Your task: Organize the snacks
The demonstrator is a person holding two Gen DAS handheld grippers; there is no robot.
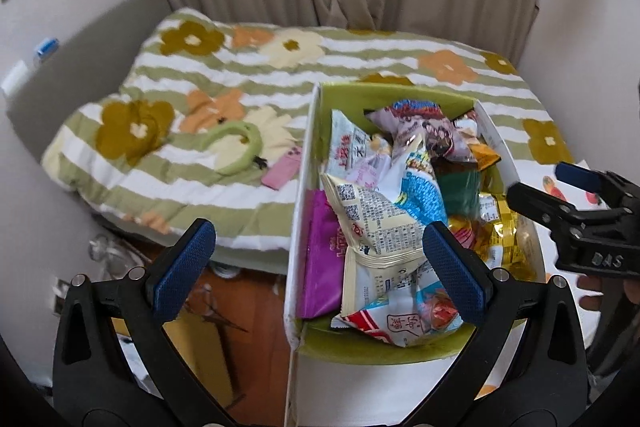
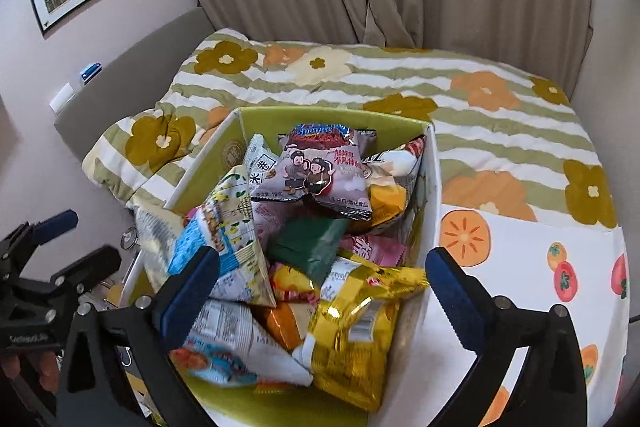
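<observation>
Both your left claw [image 1: 316, 267] and right claw [image 2: 322, 291] hang spread apart, gripping nothing, above the snacks heaped in the box [image 2: 434, 195] near the bed [image 2: 400, 79]. Pinch one top packet, say the yellow bag [image 2: 356, 323], by its crimped edge.

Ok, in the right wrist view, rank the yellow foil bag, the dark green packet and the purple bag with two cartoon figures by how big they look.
1. yellow foil bag, though it lies nearest the camera
2. purple cartoon bag
3. dark green packet
</observation>
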